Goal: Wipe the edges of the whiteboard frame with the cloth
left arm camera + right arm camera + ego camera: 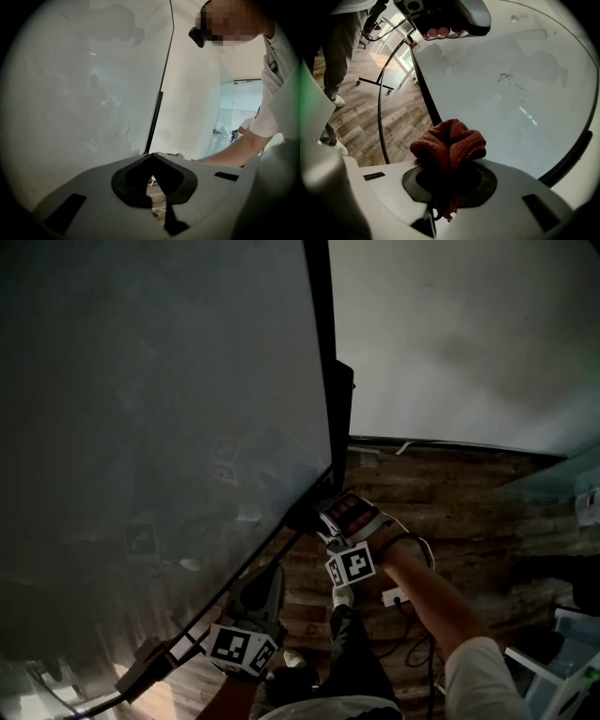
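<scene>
R tongs (448, 164) clamped on bunched red cloth (450, 143), held at lower corner of whiteboard frame (324, 381), by its black edge. L tongs (152, 158) closed w/ nothing between, lower down near board's bottom edge, over wood floor (450, 502)

The floor (469, 498) is laid in dark brown wood planks that run up to a pale wall. A person's white shoe (342, 597) stands on it, with the other foot just behind. Beside the shoe lies a small white block (395, 596), and dark cables (419, 652) loop across the planks from it. A small white scrap (403, 448) lies close to the wall. In the right gripper view, the whiteboard stand (380, 126) rises from the planks as a black curved tube, and its low bar (375, 83) rests on small casters. A sunlit patch (386, 61) brightens the boards beyond.
</scene>
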A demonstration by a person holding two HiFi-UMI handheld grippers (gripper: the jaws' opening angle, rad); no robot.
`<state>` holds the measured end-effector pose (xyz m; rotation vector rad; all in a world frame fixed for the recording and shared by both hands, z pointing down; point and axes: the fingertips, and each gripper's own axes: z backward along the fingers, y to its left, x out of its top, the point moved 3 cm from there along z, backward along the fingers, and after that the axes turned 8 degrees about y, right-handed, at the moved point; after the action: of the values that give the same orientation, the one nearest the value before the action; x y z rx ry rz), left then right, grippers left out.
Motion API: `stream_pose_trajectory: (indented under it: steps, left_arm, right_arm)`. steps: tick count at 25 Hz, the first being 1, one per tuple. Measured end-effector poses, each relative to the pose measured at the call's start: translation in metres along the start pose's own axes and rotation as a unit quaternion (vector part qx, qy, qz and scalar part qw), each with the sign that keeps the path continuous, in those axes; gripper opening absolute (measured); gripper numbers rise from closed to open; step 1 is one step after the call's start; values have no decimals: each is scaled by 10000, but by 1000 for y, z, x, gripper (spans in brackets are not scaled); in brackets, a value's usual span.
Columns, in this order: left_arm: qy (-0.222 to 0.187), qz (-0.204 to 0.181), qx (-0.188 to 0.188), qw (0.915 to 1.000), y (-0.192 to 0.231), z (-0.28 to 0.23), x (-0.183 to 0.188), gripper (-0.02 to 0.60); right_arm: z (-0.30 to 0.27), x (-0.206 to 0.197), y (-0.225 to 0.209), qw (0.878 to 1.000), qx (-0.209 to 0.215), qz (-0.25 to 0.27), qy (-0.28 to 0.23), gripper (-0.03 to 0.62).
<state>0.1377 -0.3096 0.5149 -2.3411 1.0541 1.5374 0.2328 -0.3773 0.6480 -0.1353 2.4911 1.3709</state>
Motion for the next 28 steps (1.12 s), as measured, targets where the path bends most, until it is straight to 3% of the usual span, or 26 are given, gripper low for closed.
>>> stream_pose_trajectory:
  steps: [13, 28]
  left_arm:
    - [25, -43, 7, 10000, -11, -32, 19, 8]
    - [9, -156, 61, 9999, -23, -30, 30, 8]
  right_arm:
    - [-11, -69, -32, 9991, -98, -110, 395, 58]
    - [-13, -100, -48, 9955, -120, -530, 771, 58]
